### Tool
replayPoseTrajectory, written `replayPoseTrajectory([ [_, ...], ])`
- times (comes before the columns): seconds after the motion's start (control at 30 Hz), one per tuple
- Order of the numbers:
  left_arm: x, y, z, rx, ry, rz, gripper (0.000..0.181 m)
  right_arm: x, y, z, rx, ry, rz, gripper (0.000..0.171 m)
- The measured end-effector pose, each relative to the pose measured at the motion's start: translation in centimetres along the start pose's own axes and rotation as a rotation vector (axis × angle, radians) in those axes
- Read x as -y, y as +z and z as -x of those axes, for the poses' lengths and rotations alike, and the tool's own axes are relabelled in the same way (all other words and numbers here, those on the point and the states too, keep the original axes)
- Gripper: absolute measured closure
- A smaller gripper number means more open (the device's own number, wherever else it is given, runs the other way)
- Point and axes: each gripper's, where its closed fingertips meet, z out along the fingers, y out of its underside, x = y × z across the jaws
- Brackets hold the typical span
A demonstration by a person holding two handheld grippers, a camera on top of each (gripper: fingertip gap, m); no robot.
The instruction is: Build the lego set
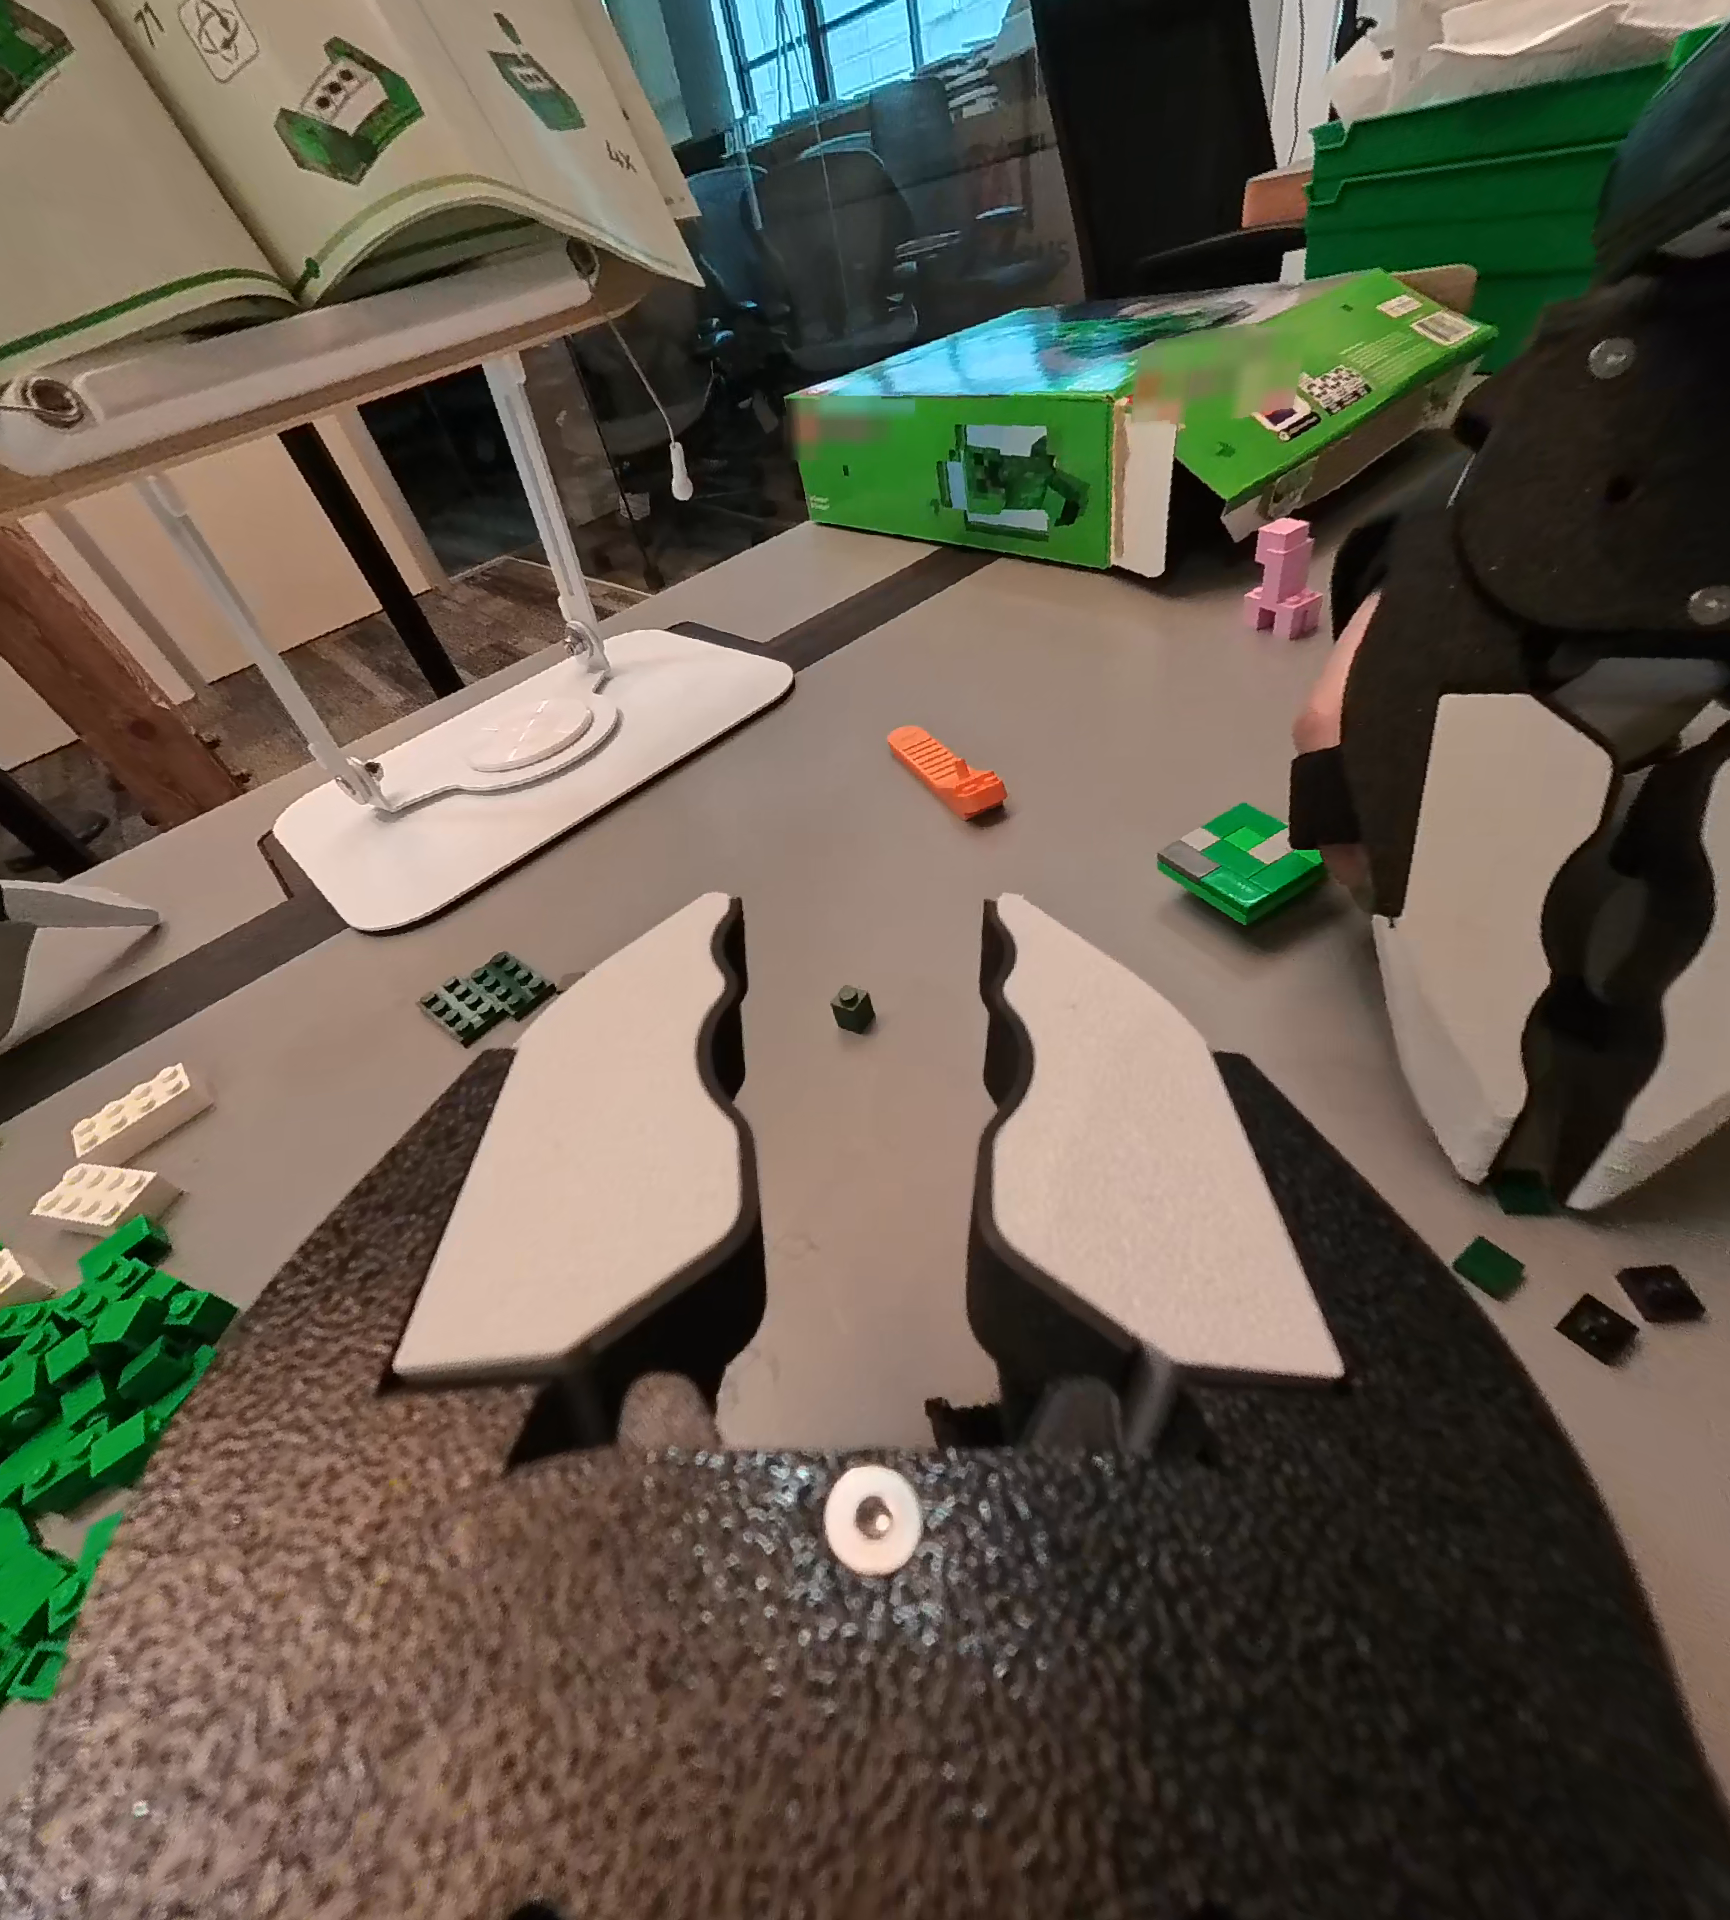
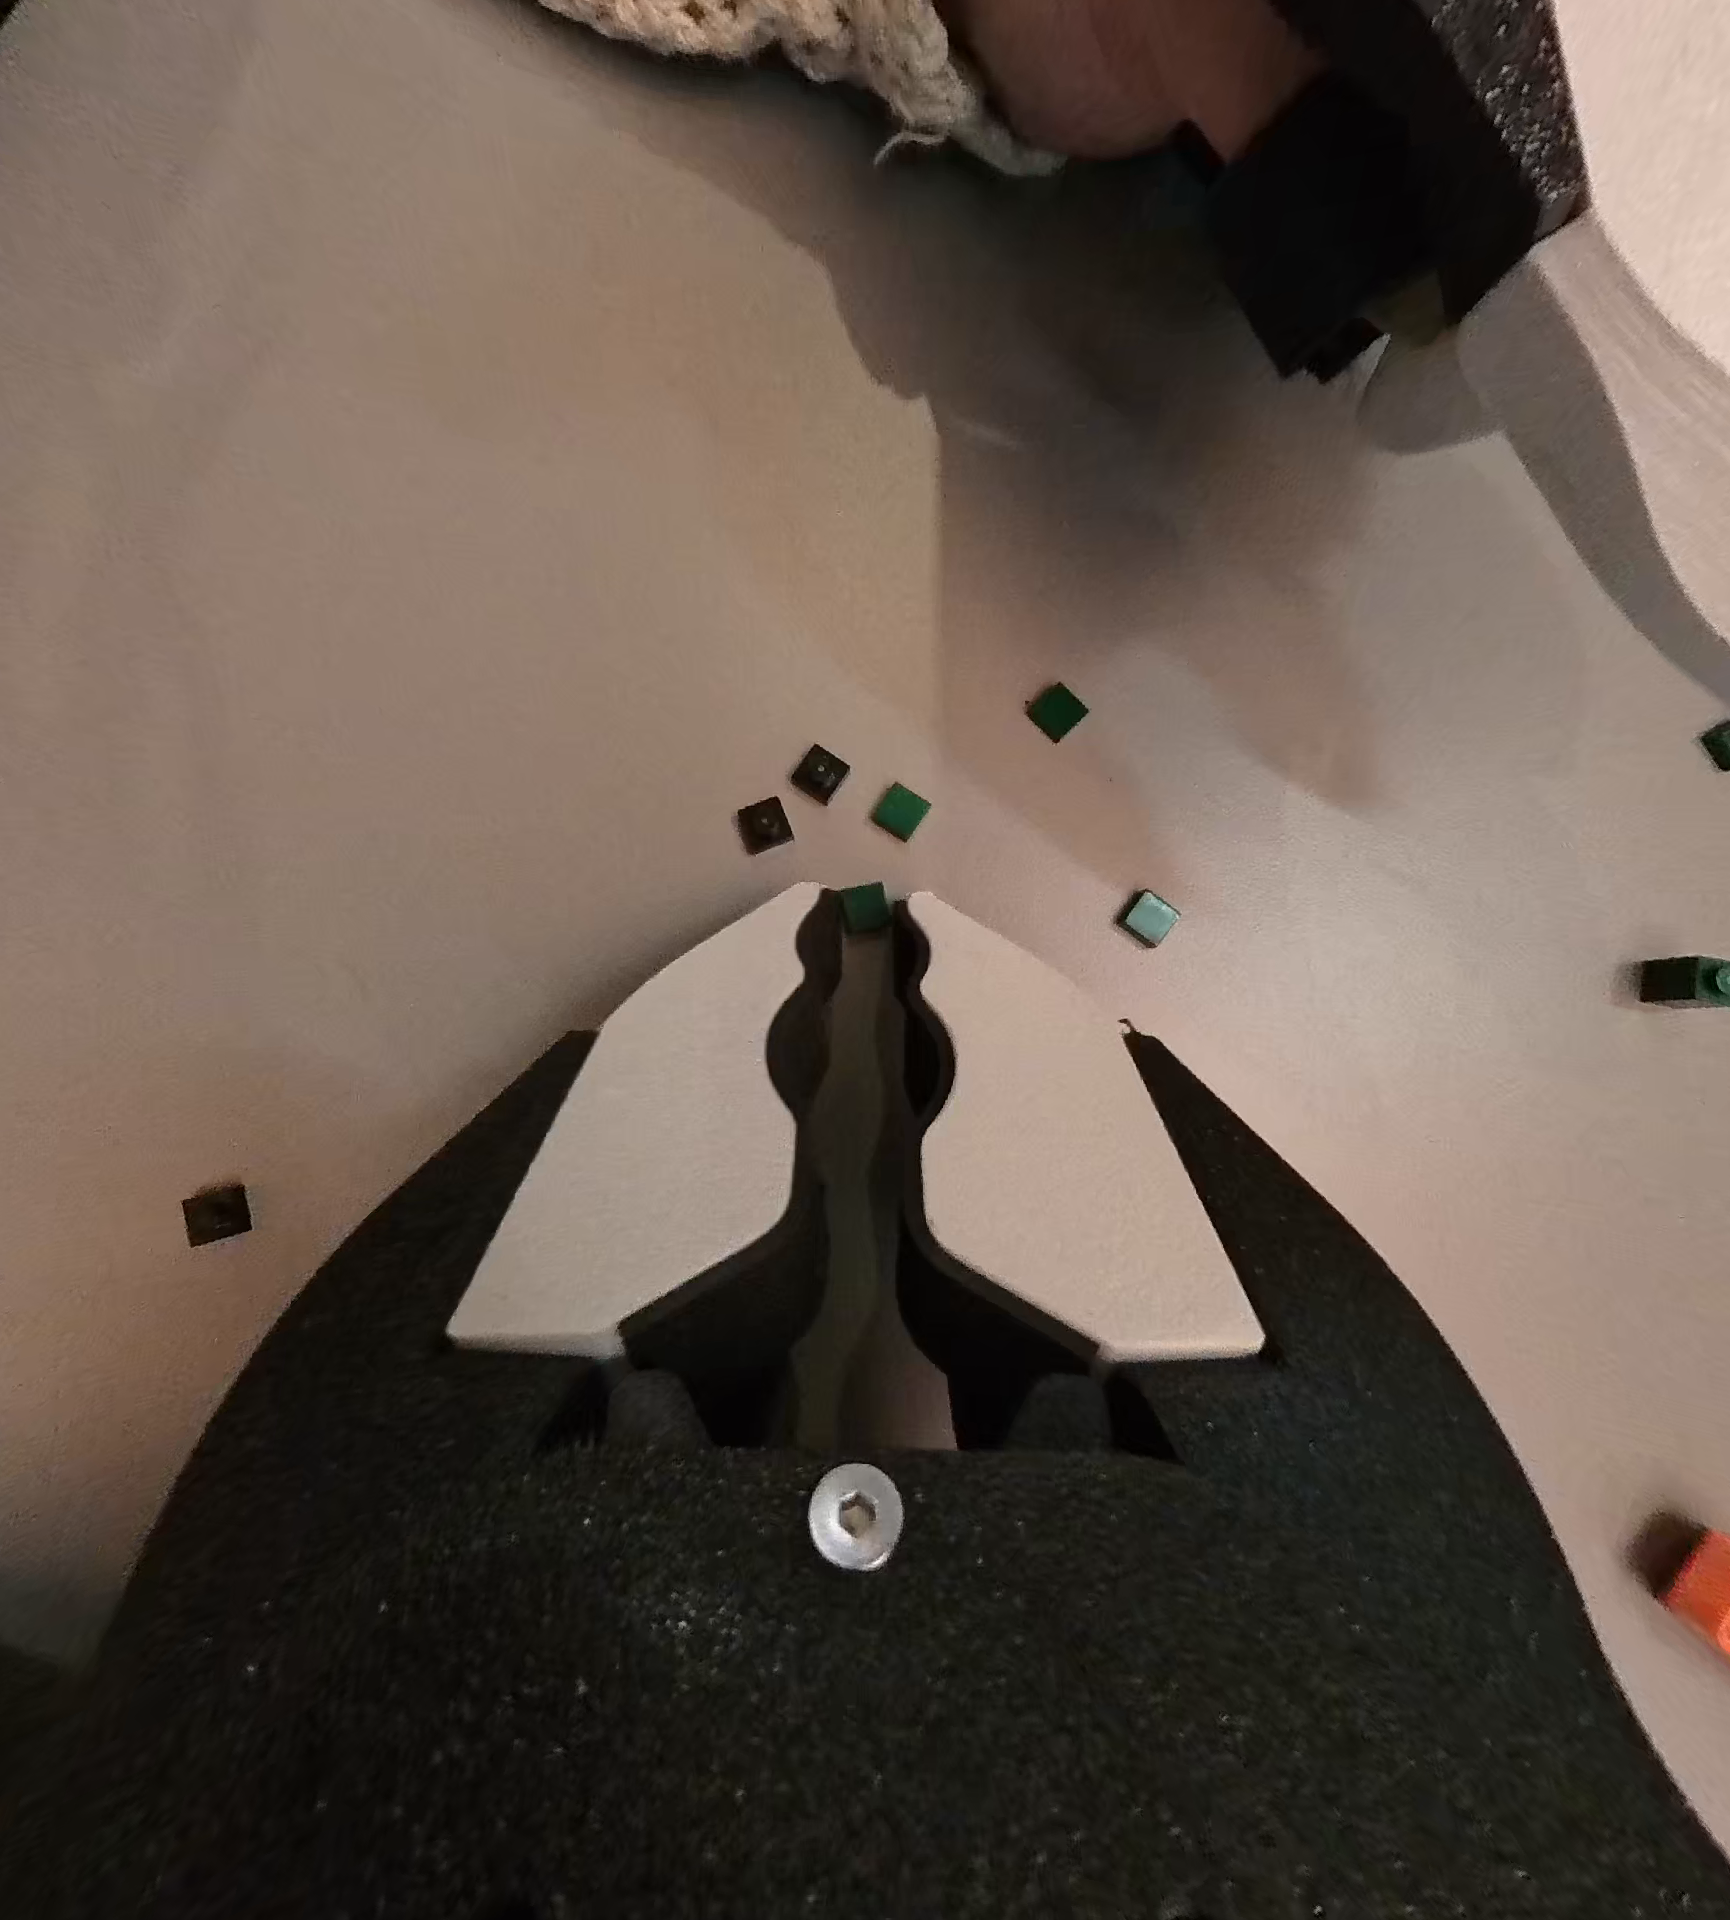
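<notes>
My left gripper (image 1: 861,935) is open and hovers low over the grey table. A small dark green one-stud brick (image 1: 853,1008) stands on the table between its fingers, untouched. My right gripper (image 1: 1526,1179) points down at the table on the right and is shut on a small dark green tile (image 1: 1521,1197). In the right wrist view the gripper (image 2: 861,920) pinches that tile (image 2: 863,902) at its tips. Loose green tiles (image 2: 900,810) and black tiles (image 2: 819,774) lie just beyond. A flat green and grey assembly (image 1: 1240,862) lies behind the right gripper.
An open instruction book (image 1: 217,156) rests on a white stand (image 1: 528,769) at the back left. A pile of green bricks (image 1: 9,1455) and white bricks (image 1: 139,1112) lie left. An orange brick separator (image 1: 949,771), a pink figure (image 1: 1282,577) and a green box (image 1: 1048,447) lie farther back.
</notes>
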Motion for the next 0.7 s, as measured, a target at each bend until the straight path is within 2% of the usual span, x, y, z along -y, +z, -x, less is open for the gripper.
replayPoseTrajectory([
  [0.37, 0.1, -0.1, 0.0, 0.0, -0.004, -0.005, 0.139, 0.2, -0.8, 0.1, -0.064, 0.049, -0.027, 0.163],
  [0.6, 0.1, -0.1, 0.1, 0.002, -0.008, -0.005, 0.139, -1.8, -5.0, 0.5, -0.309, 0.253, -0.076, 0.163],
  [0.7, 0.0, 0.0, 0.1, 0.002, -0.007, -0.003, 0.139, -2.8, -5.6, 1.1, -0.406, 0.368, -0.124, 0.163],
])
